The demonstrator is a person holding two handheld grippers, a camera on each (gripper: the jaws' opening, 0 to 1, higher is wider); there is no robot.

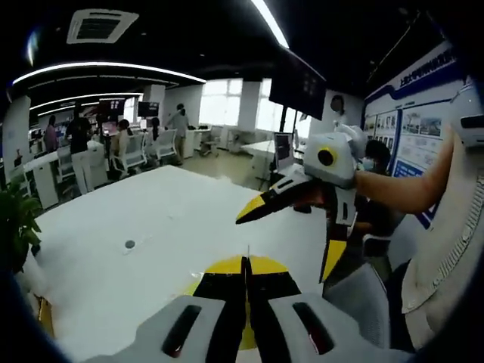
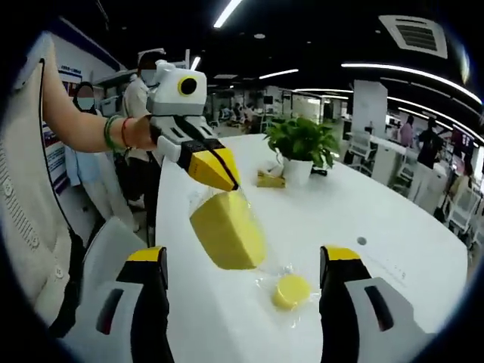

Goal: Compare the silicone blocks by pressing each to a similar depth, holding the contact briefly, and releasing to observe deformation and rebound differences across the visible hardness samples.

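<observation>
While my left gripper pinches the top of a clear bag holding a large yellow block, that block hangs above the white table near its left edge. Further right, a small round yellow block lies bagged on the table, between the spread-apart jaws of my right gripper.

Two grippers: the left gripper, jaws closed on a clear bag, and the right gripper, jaws spread. Two yellow silicone pieces: one large block in the lifted clear bag, one small round piece in wrapping on the white table. One potted plant stands near the table's far edge, one small yellow object beside it. One small grey disc lies on the table.
</observation>
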